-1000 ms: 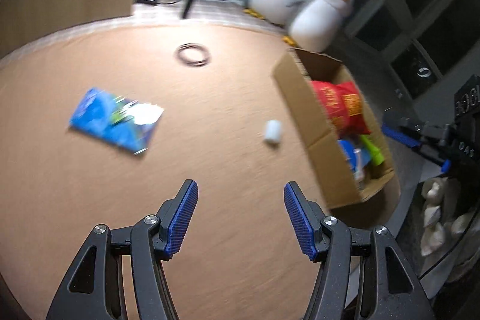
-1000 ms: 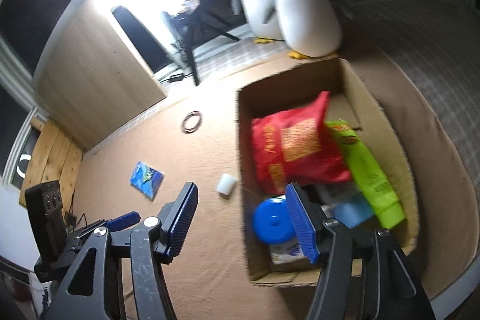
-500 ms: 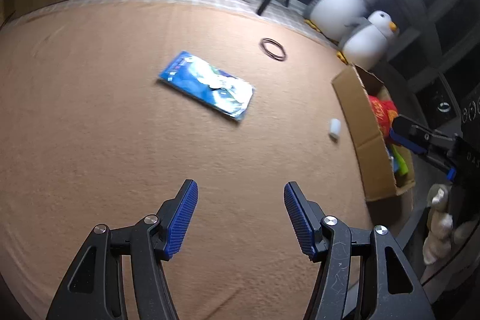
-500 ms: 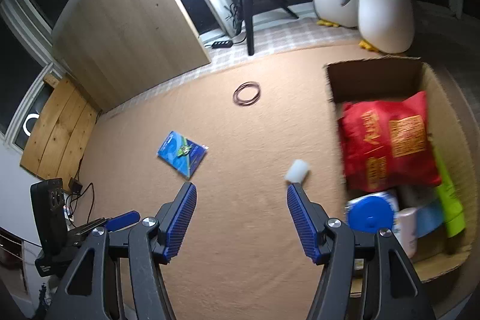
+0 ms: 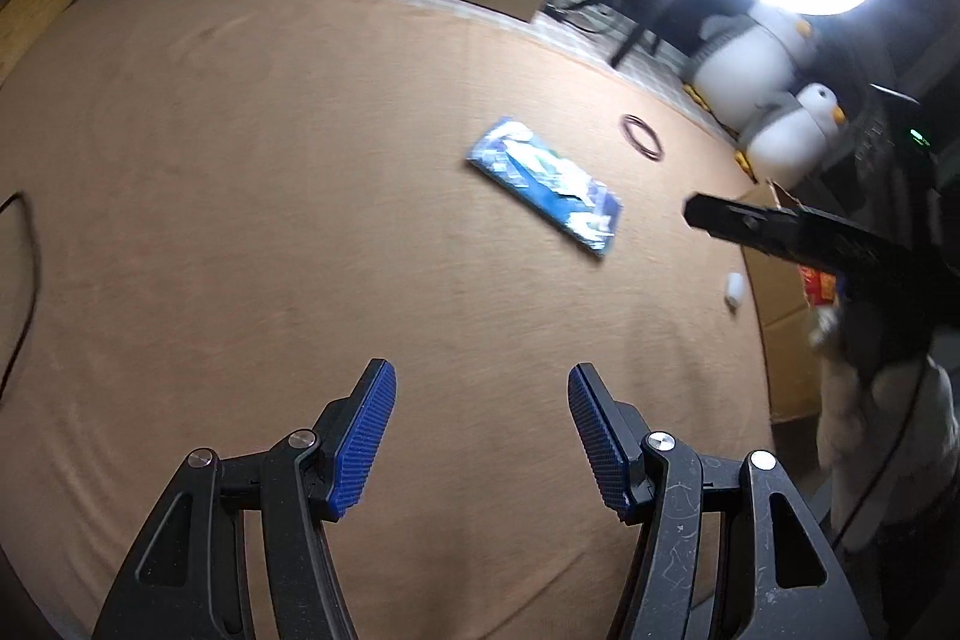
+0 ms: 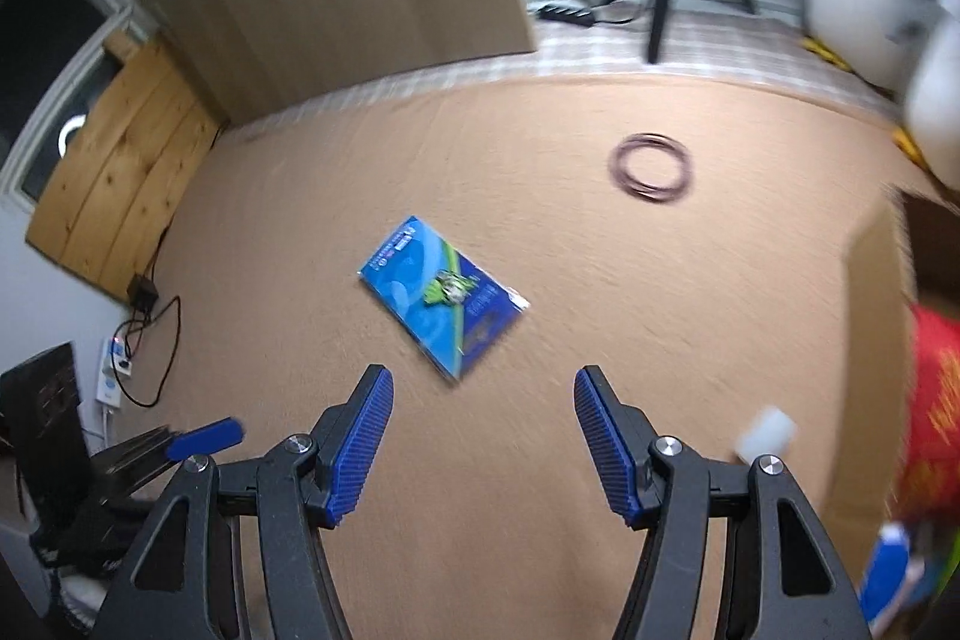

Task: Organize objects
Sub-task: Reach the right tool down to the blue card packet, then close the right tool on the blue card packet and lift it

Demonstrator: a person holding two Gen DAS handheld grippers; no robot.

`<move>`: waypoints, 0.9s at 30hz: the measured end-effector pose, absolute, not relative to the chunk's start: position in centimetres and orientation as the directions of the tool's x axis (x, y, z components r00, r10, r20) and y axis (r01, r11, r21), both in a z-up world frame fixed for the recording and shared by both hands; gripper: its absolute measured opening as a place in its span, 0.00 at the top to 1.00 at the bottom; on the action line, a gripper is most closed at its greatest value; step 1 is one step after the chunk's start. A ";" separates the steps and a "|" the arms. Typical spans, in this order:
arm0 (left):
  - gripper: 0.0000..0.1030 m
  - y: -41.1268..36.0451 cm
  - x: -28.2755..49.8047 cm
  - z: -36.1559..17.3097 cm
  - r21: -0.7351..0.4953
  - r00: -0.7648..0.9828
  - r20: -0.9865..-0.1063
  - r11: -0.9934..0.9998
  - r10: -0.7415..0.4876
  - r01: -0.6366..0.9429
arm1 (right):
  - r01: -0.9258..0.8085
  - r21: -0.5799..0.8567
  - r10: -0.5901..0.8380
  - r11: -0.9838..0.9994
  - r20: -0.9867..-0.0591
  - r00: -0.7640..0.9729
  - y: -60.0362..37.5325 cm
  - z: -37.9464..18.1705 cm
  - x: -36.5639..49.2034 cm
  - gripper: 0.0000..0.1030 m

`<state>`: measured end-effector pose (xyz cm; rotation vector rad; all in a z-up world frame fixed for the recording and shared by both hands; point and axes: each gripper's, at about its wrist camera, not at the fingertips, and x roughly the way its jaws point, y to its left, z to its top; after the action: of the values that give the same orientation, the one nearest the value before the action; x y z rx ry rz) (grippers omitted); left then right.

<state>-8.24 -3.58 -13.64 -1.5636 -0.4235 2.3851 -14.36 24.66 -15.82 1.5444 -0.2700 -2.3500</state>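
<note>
Both the left gripper (image 5: 480, 430) and the right gripper (image 6: 483, 433) are spread, nothing held. Blue packet (image 6: 443, 295) lies flat just ahead of right fingers; thin edge may be slid, not pinched. Cardboard box (image 6: 870, 340) off right.

the blue packet (image 6: 443, 297) looks like glossy plastic film. it lies on matt tan cloth (image 6: 540, 460). the cardboard box (image 6: 870, 340) is plain brown.
</note>
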 end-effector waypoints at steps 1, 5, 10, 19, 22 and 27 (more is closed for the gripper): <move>0.38 -4.2 -7.9 -13.6 -0.377 -0.393 -0.845 -0.925 0.363 -0.044 | 0.173 0.322 -0.364 -0.931 -0.861 -0.356 24.0 -16.2 -15.1 0.43; 0.38 -6.5 -6.7 -13.6 -0.366 -0.409 -0.850 -0.930 0.332 0.007 | 0.236 0.292 -0.359 -0.927 -0.874 -0.328 21.7 -17.2 -17.7 0.43; 0.38 -8.7 -5.3 -13.7 -0.372 -0.416 -0.853 -0.926 0.314 0.065 | 0.273 0.280 -0.353 -0.921 -0.895 -0.273 19.9 -19.2 -21.1 0.42; 0.38 -10.7 -4.2 -13.9 -0.379 -0.421 -0.856 -0.918 0.300 0.116 | 0.339 0.236 -0.324 -0.911 -0.917 -0.233 18.3 -20.9 -23.4 0.39; 0.38 -10.5 -4.4 -13.8 -0.381 -0.422 -0.854 -0.918 0.304 0.110 | 0.366 0.254 -0.342 -0.895 -0.918 -0.199 17.3 -21.0 -23.2 0.39; 0.38 -9.7 -4.8 -13.9 -0.389 -0.422 -0.850 -0.916 0.315 0.101 | 0.437 0.179 -0.277 -0.882 -0.945 -0.172 15.2 -21.1 -22.0 0.39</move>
<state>-4.78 -9.69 -13.87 -1.6103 -0.5879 2.4759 -22.00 15.23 -21.08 1.6456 0.1830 -2.0939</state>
